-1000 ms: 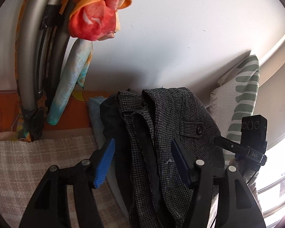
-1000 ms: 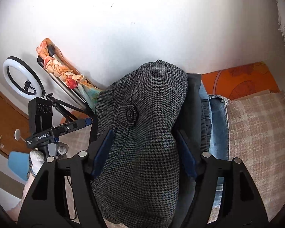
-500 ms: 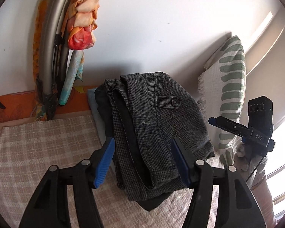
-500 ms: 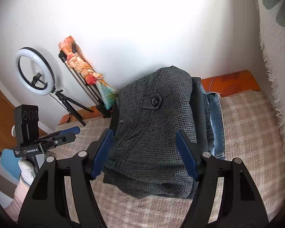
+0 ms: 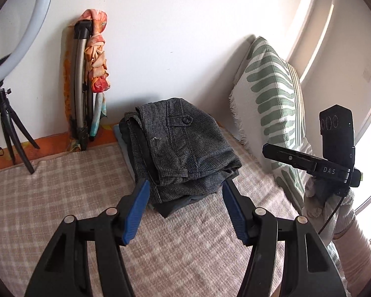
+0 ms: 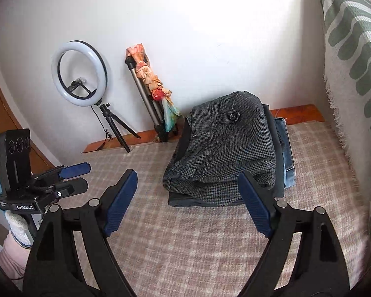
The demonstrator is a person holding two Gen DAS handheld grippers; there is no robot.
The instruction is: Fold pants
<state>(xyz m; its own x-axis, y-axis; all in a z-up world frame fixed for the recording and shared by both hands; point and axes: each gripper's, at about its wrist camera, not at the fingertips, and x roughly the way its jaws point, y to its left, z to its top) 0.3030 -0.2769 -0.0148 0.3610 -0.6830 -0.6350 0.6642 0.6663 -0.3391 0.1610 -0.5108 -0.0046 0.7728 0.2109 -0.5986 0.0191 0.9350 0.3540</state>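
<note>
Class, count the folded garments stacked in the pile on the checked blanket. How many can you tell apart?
3: grey houndstooth pants on top, a dark garment beneath, blue jeans at the bottom, wall side. Others may be hidden underneath.

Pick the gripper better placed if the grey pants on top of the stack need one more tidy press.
Right, marginally. The right gripper has jaws opening, with one pad beside the near edge of the pants. The left gripper is open and empty too, similarly close. Both sit short of the stack, so it's nearly even.
</note>
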